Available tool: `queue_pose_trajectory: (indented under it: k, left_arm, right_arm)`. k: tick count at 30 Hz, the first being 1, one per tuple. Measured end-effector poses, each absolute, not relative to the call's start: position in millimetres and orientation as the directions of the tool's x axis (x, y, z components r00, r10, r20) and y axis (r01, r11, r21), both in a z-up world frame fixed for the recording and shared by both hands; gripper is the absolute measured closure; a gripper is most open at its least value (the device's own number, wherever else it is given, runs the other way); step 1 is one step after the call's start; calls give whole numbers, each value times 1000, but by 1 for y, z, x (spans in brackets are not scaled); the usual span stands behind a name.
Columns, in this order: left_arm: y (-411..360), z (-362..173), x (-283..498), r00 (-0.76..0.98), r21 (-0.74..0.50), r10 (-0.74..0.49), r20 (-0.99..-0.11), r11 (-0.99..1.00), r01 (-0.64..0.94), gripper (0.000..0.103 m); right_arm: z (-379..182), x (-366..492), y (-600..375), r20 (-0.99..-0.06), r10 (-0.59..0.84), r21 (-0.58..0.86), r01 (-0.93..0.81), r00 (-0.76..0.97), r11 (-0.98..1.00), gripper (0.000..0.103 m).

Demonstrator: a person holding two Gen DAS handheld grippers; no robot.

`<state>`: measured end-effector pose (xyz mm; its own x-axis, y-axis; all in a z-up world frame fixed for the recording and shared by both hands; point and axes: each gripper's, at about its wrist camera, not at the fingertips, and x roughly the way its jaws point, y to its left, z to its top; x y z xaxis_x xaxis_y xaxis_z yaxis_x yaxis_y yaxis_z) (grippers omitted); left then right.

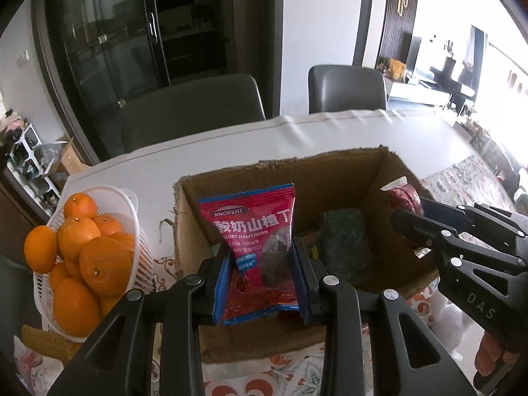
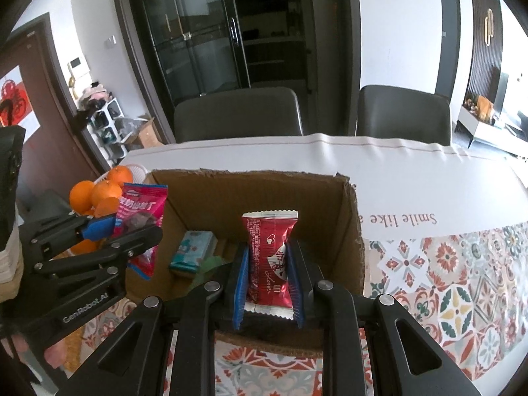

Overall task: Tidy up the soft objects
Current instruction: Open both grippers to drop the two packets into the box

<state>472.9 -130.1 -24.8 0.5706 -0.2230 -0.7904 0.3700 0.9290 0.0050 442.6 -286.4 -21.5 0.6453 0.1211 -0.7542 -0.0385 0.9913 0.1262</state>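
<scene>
My left gripper (image 1: pixel 262 257) is shut on a pink yogurt hawthorn snack bag (image 1: pixel 254 227), held upright over the open cardboard box (image 1: pixel 297 171). My right gripper (image 2: pixel 267 264) is shut on a red snack packet (image 2: pixel 269 257), also held over the box (image 2: pixel 250 184). Each gripper shows in the other's view: the right one (image 1: pixel 412 227) with its red packet (image 1: pixel 404 198) at the box's right side, the left one (image 2: pixel 132 234) with the pink bag (image 2: pixel 140 211) at the box's left side. A tissue pack (image 2: pixel 193 250) lies inside the box, and it also shows in the left wrist view (image 1: pixel 345 241).
A white basket (image 1: pixel 132 217) of oranges (image 1: pixel 99 260) stands left of the box. The table has a patterned cloth (image 2: pixel 462 280) and a white sheet (image 2: pixel 396 165). Two dark chairs (image 2: pixel 237 115) stand behind the table.
</scene>
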Motion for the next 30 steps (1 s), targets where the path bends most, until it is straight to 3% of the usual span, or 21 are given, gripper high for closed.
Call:
queue_pose_trajectory:
  k: [11, 17, 30]
  left_arm:
    - [-136, -46, 482, 533, 40, -191, -824, 919, 392, 69]
    - [-136, -46, 483, 543, 43, -189, -818, 922, 386, 49]
    - [-121, -17, 449, 617, 36, -178, -767, 947, 319, 44]
  right_arm:
    - [-40, 452, -290, -790, 134, 147, -27, 598, 989, 79]
    - [-43, 453, -295, -789, 150, 181, -7, 596, 983, 73]
    - [-17, 421, -297, -741, 100, 153, 22, 664, 988, 66]
